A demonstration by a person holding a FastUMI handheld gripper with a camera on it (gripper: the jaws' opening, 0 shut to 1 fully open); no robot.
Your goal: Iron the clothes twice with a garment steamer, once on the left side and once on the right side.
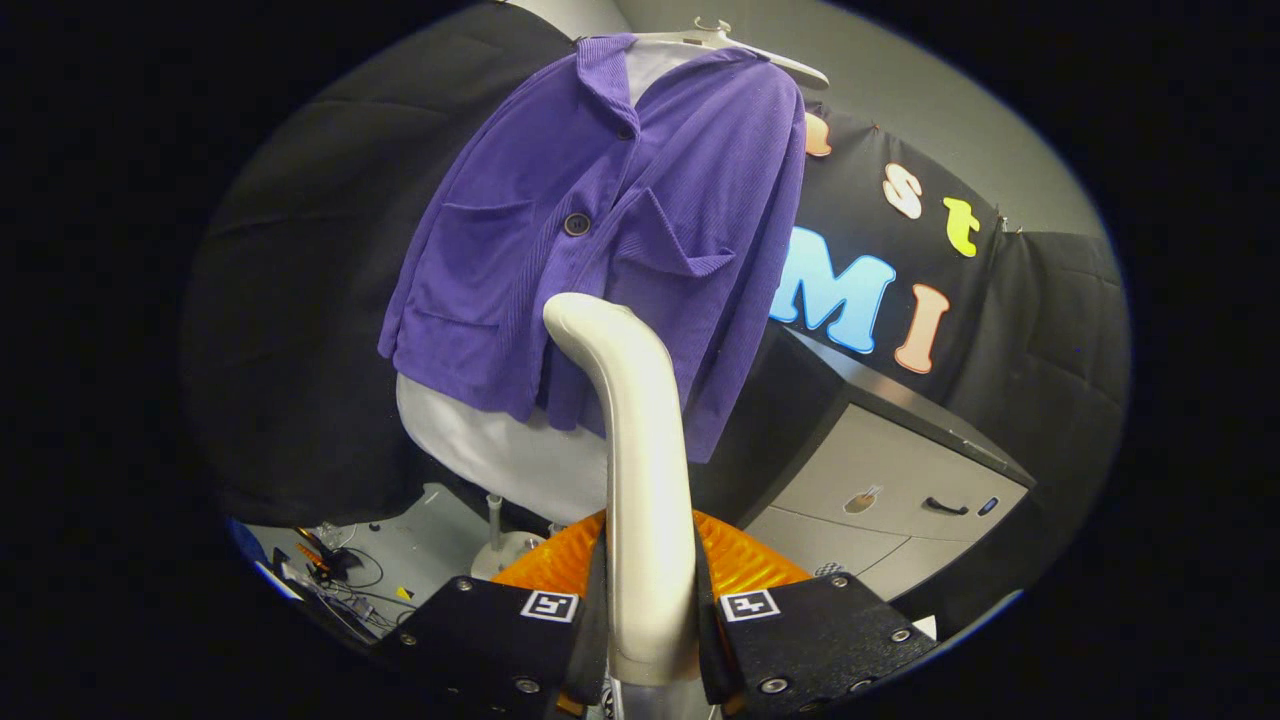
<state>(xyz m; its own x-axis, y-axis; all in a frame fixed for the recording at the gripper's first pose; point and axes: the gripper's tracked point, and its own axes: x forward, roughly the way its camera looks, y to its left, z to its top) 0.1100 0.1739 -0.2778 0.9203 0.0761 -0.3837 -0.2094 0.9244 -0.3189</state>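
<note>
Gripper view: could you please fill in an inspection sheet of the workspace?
Surface: grey floor, partly littered.
Job's things: purple jacket on a white hanger, over a white form on a stand; steamer held upright, its head at the jacket's lower front.
Clutter: small tools on the floor.
Grippers: gripper shut on the steamer handle.
Cables: thin wires beside the tools.
Surroundings: grey cabinet with a dark handle, black cloth wall.

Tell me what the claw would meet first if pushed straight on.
Likely the purple jacket: the claw, shut on the steamer, points its head at the jacket's lower front. The gap between them is hard to judge.
</note>
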